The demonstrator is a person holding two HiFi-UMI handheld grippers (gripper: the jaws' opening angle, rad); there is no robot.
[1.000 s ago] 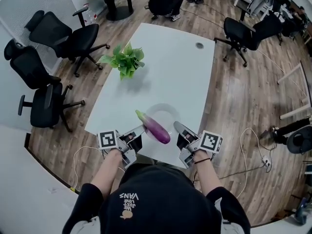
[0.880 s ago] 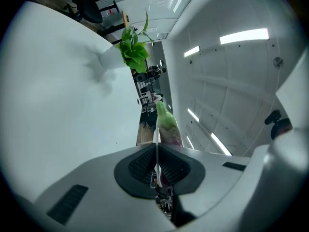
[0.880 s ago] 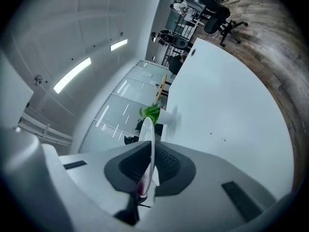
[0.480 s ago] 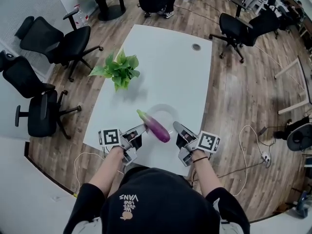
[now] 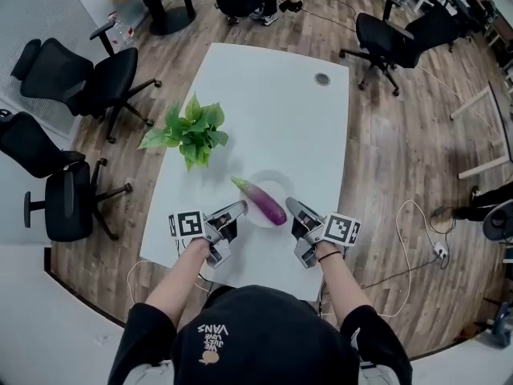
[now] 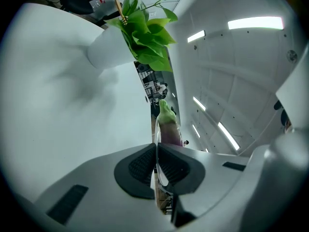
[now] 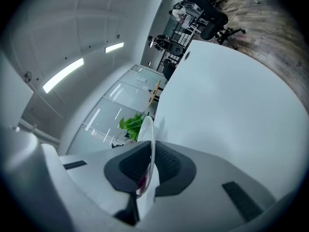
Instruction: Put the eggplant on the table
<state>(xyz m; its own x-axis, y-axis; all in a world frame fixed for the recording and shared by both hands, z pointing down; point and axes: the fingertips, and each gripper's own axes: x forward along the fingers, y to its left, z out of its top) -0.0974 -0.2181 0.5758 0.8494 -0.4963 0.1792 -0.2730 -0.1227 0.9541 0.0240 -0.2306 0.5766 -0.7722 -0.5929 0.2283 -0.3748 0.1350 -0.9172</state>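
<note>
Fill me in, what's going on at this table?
A person holds a clear plate by its rim, with the left gripper and the right gripper each shut on an opposite edge. An eggplant lies on the plate, over the near end of the white table. A potted plant stands farther along.

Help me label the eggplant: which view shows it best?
The head view: the whole eggplant shows, lying on the plate. The left gripper view shows only its green end and some purple beyond the plate's rim; the right gripper view, just a purple sliver.
</note>
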